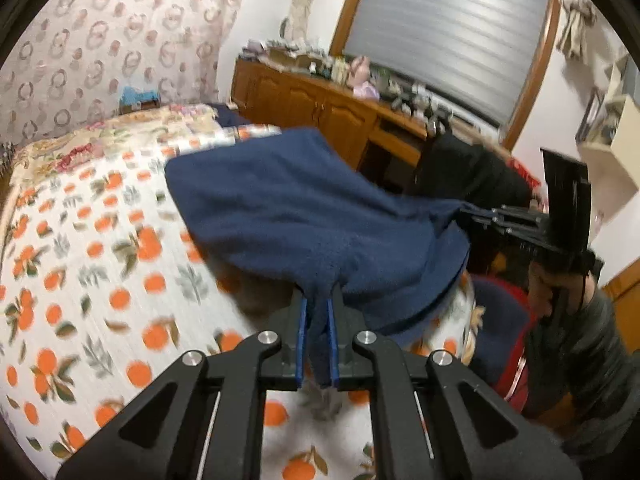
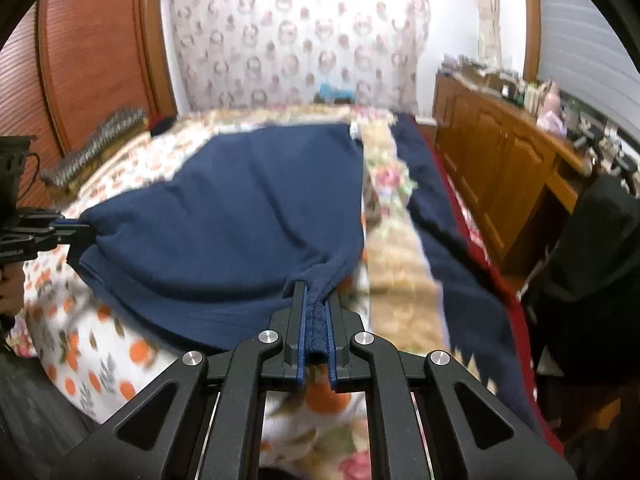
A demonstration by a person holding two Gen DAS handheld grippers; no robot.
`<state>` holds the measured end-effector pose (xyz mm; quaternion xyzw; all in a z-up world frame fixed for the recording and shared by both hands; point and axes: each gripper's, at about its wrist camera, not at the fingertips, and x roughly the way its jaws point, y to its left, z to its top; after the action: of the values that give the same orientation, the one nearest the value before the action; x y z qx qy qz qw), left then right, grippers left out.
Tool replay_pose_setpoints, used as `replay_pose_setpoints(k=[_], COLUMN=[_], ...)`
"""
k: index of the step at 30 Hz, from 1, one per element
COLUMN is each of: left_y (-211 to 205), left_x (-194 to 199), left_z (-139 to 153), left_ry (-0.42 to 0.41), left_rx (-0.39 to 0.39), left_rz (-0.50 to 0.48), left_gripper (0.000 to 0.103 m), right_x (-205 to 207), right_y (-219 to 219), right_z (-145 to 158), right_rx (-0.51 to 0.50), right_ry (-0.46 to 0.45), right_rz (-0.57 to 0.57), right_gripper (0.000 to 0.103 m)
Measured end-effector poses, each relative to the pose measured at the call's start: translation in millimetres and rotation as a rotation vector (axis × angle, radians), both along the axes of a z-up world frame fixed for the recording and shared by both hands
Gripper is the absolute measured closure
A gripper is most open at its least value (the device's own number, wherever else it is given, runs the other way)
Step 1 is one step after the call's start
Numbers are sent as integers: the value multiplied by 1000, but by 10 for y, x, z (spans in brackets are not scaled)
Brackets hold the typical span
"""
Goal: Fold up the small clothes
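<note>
1. Left hand-held gripper (image 1: 319, 312): jaws closed, a bunched corner of the navy blue fleece garment (image 1: 304, 208) pinched between the blue pads (image 1: 303, 344).
2. Right hand-held gripper (image 2: 316, 304): jaws closed, a rolled hem of the same garment clamped between them. In the left wrist view this unit (image 1: 480, 216) appears at the right, gripping the garment's far corner.
3. In the right wrist view the left unit (image 2: 76, 226) enters from the left edge, fastened to the opposite corner of the garment (image 2: 240, 216).
4. Garment position: stretched between the two grippers, near edge raised off the bed (image 1: 80, 260), far part draped toward the bedspread.
5. Bedspread: white with an orange-fruit print; a floral strip (image 2: 392, 248) and a dark blue blanket with a red edge (image 2: 452, 248) lie to the garment's right.
6. A wooden cabinet (image 1: 320, 104) carrying small items stands beyond the bed, under a shuttered window (image 1: 452, 28).
7. Both views show motion blur.
</note>
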<state>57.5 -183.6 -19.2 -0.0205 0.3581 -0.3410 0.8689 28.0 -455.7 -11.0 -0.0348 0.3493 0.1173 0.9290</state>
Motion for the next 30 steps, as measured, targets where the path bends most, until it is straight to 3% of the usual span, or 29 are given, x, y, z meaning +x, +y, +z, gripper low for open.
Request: replay_pose_setpoints(k=[6,14,18,24,27,28,29,30], left_y=[102,167,202,225,283,329,370,408], left_x=[403,1280,1706,1966,1941,1914,1893,1884], left_z=[336,358,212,-18,-8,41,77,119], left_ry=[-47,-22,32,101,94,72,57,45], left_rx=[-45,-20,-14,-12,-25,-34,-43,-54], left_rz=[45,138,164,157,145,152,158,161], left_gripper=[97,97,95,92,81,65,58,57], right_x=[305,1169,1742,2349,2494,2527,2570,2610], right_y=[83,130,150,163,215,245,262,265], right_z=[375,693,636,377,254,222,181,160], right_rx=[-18,-37,-36,-43,-62,-73,-87,-94], right_ry=[-106,-189,-169,-96,-72,-66,-59,-54], right_rz=[30,38,38,43,58,63,65,65], right_gripper=[98,98,98,98,98,98,98,98])
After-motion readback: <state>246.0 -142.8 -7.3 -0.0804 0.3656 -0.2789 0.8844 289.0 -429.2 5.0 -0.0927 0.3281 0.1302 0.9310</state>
